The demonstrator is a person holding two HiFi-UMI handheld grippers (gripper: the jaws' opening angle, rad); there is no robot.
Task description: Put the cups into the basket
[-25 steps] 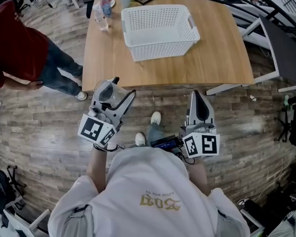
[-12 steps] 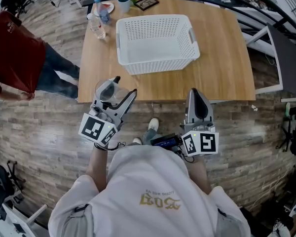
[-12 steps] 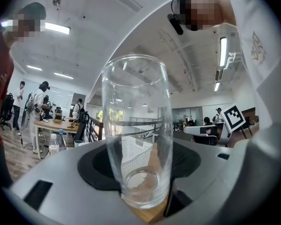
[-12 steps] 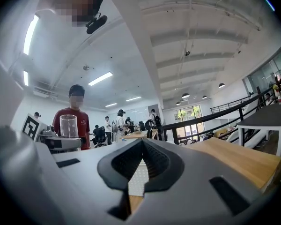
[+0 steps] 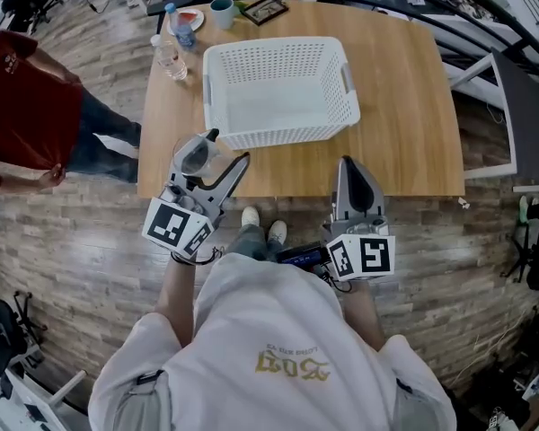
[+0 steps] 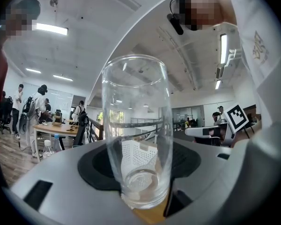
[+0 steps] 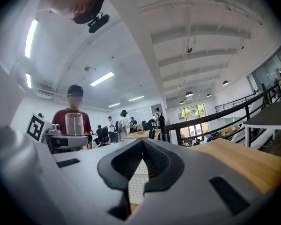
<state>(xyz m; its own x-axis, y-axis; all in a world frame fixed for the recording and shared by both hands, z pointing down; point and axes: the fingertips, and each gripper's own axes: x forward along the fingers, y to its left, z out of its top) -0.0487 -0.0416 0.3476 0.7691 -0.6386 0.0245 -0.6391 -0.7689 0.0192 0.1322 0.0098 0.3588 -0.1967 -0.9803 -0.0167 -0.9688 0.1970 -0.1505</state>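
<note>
Table (image 5: 404, 106) carries the white basket (image 5: 287, 131). Blue cup (image 5: 221, 12) and bottle (image 5: 181, 25) stand past the basket's far-left corner, in head view only. Left gripper (image 5: 226, 148) clamps an upright clear glass (image 6: 136, 125) just short of the basket's near side; right gripper (image 5: 346, 162) is closed with nothing in it, also on the near side.

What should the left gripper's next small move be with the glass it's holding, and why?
Probably carry the glass forward and over the near rim of the white basket. The left gripper grips it upright above the near edge of the table, just short of the basket's front wall, and the basket looks empty.
</note>
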